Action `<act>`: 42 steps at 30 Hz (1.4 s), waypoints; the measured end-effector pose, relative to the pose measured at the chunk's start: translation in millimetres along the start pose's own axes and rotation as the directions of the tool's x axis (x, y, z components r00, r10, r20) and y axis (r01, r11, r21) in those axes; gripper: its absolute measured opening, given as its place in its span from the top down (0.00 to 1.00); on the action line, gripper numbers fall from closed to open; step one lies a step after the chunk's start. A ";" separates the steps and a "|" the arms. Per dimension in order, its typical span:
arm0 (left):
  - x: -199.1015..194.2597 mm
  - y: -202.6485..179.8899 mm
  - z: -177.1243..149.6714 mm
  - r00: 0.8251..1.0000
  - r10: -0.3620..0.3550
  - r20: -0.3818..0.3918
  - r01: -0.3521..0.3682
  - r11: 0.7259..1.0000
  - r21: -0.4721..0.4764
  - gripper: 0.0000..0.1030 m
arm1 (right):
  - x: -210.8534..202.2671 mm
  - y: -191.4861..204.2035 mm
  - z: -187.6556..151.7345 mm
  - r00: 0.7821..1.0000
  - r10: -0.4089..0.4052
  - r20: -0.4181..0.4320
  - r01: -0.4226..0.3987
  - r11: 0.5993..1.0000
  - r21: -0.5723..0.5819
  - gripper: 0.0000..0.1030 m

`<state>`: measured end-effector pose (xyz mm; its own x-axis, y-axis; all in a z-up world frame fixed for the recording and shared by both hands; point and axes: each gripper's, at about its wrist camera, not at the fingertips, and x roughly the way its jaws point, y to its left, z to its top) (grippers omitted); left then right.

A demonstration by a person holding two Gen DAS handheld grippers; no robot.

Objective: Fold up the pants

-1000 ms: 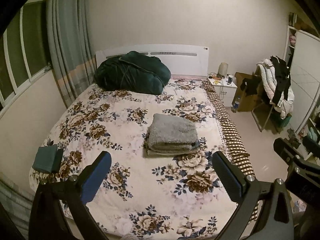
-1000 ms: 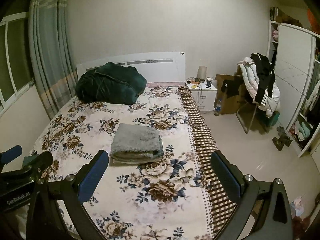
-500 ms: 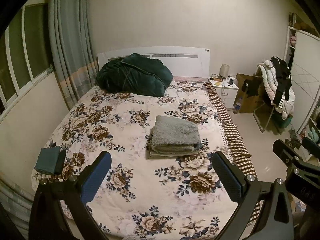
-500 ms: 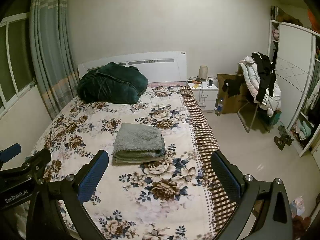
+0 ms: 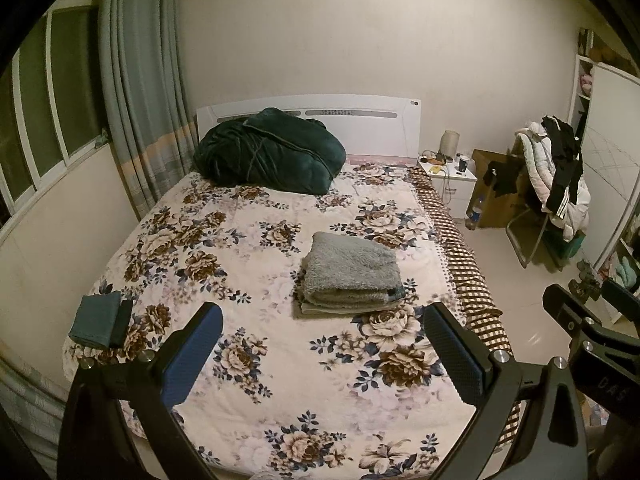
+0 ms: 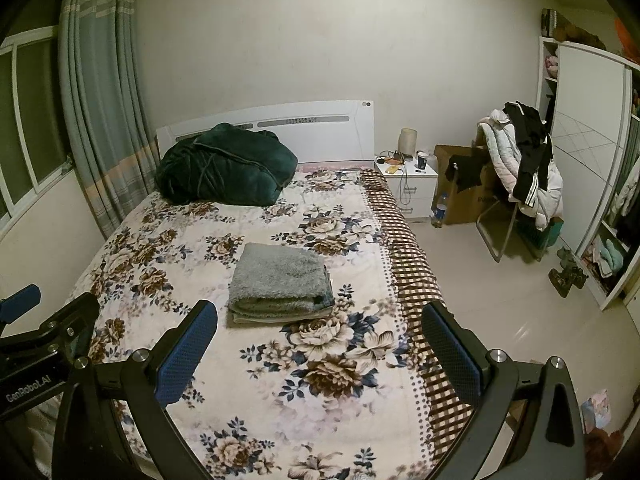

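The grey fleece pants [image 5: 350, 274] lie folded in a neat stack on the floral bed cover [image 5: 256, 280], right of the middle; they also show in the right wrist view [image 6: 282, 284]. My left gripper [image 5: 324, 356] is open and empty, held back above the foot of the bed. My right gripper [image 6: 320, 354] is open and empty too, beside it on the right. Each gripper's tip shows in the other's view.
A dark green bundled quilt [image 5: 268, 152] sits at the headboard. A small dark folded item [image 5: 100, 320] lies at the bed's left corner. A nightstand [image 6: 406, 182], a chair heaped with clothes [image 6: 520, 168] and a wardrobe [image 6: 592, 160] stand at the right.
Both grippers have drawn back and up from the bed, so the folded pants look smaller and farther away. Both stay open.
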<state>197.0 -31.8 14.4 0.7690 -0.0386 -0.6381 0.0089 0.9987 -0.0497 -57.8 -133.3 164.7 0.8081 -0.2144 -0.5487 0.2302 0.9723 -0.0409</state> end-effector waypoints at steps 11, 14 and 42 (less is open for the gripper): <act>-4.6 2.1 -2.7 1.000 -0.002 0.009 0.002 1.000 -0.006 0.00 | -5.2 9.0 -1.1 1.000 -0.002 0.007 0.002 1.000 -0.009 0.00; -5.7 2.1 -3.0 1.000 0.000 0.010 0.000 1.000 -0.008 0.00 | -6.4 10.1 -1.6 1.000 -0.002 0.008 0.002 1.000 -0.009 0.00; -11.8 1.8 -1.0 1.000 0.021 0.013 -0.021 1.000 -0.022 0.00 | -4.1 11.8 0.1 1.000 0.006 0.005 -0.006 1.000 -0.009 0.00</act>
<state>187.2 -29.5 21.1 0.7773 -0.0169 -0.6289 -0.0215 0.9983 -0.0534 -58.4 -121.0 166.6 0.8122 -0.2088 -0.5448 0.2202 0.9744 -0.0453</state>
